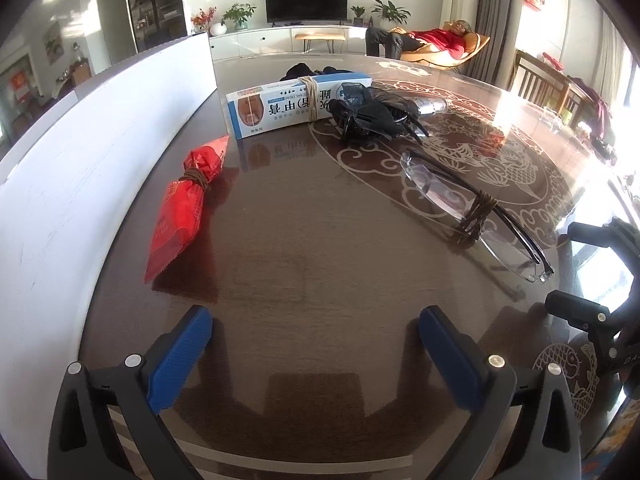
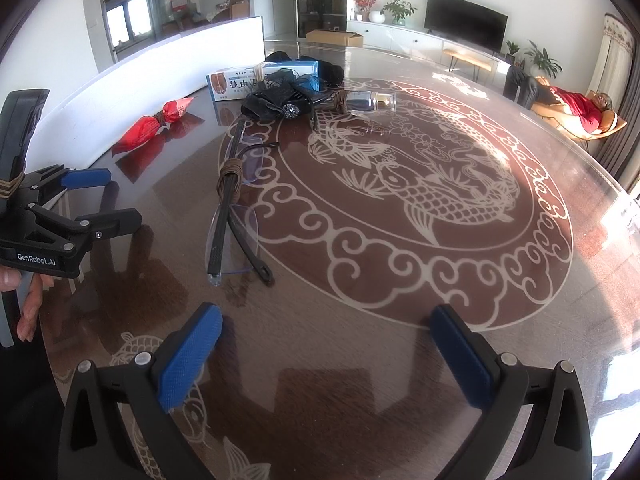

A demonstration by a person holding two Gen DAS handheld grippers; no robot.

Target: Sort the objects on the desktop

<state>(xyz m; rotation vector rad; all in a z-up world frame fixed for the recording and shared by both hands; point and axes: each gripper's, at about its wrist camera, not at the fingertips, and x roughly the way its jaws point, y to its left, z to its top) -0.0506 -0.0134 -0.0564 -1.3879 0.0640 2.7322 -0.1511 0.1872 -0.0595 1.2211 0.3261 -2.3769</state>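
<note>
A red snack packet (image 1: 181, 208) (image 2: 150, 126) tied with brown cord lies by the white box wall. Folded clear glasses (image 1: 476, 210) (image 2: 232, 216), also cord-wrapped, lie mid-table. Behind them sit a blue-and-white carton (image 1: 288, 106) (image 2: 260, 78), a black hair bow (image 1: 370, 116) (image 2: 276, 102) and a small glass bottle (image 1: 430, 107) (image 2: 366, 102). My left gripper (image 1: 314, 336) (image 2: 112, 196) is open above bare table, short of the packet and the glasses. My right gripper (image 2: 326, 334) is open too, near the table's front edge, with the glasses ahead on its left.
A large white box (image 1: 100, 152) (image 2: 160, 64) runs along the left of the glass-topped table (image 1: 320, 248) (image 2: 400, 200) with its carp pattern. A dark cloth (image 1: 300, 69) lies behind the carton. A person reclines in a chair (image 1: 436, 42) (image 2: 568, 108) beyond the table.
</note>
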